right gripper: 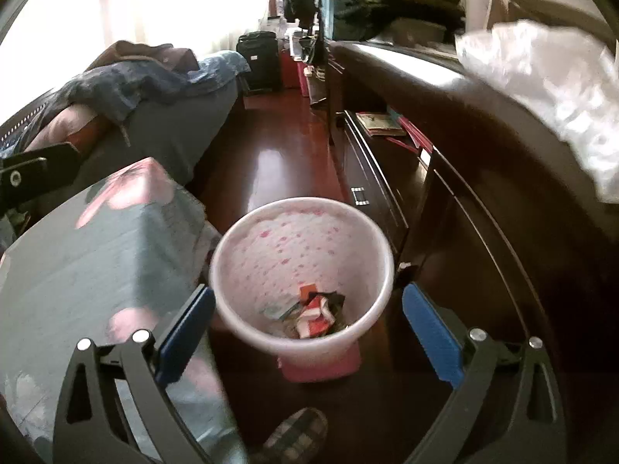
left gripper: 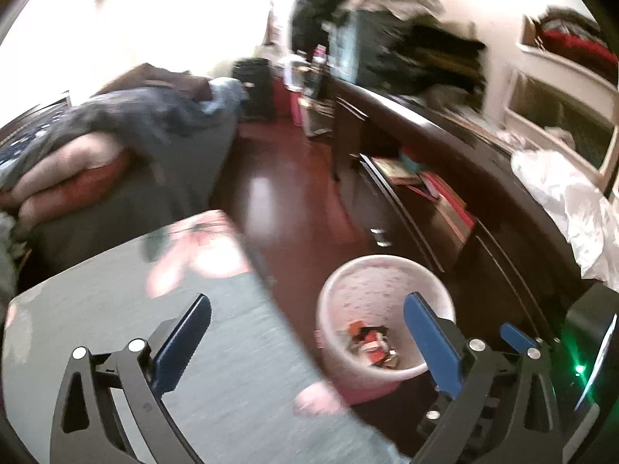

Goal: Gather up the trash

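Note:
A pale pink waste bin (right gripper: 271, 239) stands on the dark red floor between the bed and a dark dresser. Red, white and dark wrappers (right gripper: 315, 311) lie at its bottom. My right gripper (right gripper: 307, 332) is open and empty, held above the bin with the bin between its blue pads. My left gripper (left gripper: 305, 342) is open and empty, over the bed's corner with the bin (left gripper: 348, 282) just right of centre; wrappers (left gripper: 373, 342) show inside. A crumpled white plastic bag (right gripper: 541, 89) lies on the dresser top; it also shows in the left wrist view (left gripper: 572, 201).
A bed with a grey-green floral cover (right gripper: 96, 255) fills the left. The dark dresser (right gripper: 483, 178) runs along the right, with an open drawer holding books (right gripper: 381, 121). A black suitcase (right gripper: 259, 60) stands at the far end. A plaid slipper (right gripper: 298, 437) is near the bin.

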`<act>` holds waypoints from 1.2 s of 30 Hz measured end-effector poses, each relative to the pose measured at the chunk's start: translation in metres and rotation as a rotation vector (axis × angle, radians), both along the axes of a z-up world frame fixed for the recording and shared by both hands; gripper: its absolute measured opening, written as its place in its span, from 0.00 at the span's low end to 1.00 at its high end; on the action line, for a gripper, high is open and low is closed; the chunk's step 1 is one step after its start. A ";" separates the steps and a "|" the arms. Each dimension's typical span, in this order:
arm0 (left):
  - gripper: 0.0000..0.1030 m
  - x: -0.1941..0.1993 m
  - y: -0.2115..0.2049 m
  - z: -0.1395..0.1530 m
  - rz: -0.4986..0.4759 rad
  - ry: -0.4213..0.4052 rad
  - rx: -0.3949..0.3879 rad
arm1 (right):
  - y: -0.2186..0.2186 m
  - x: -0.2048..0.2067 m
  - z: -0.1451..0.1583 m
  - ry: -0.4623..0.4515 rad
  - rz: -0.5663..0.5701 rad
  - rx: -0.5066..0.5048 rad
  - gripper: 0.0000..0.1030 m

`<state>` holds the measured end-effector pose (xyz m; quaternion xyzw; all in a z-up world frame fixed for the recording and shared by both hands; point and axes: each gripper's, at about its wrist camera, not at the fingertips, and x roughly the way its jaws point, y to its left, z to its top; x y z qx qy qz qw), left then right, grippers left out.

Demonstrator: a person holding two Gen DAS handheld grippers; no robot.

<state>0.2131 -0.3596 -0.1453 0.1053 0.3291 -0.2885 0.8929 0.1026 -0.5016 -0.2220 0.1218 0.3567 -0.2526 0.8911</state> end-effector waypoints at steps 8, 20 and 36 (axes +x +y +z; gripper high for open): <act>0.96 -0.047 0.127 0.036 0.225 -0.102 -0.054 | 0.106 -0.031 0.054 -0.073 0.152 -0.065 0.97; 0.96 -0.120 0.276 0.081 0.463 -0.216 -0.150 | 0.231 -0.069 0.125 -0.231 0.387 -0.141 0.97; 0.96 -0.172 0.368 0.109 0.658 -0.302 -0.193 | 0.308 -0.097 0.170 -0.338 0.501 -0.207 0.97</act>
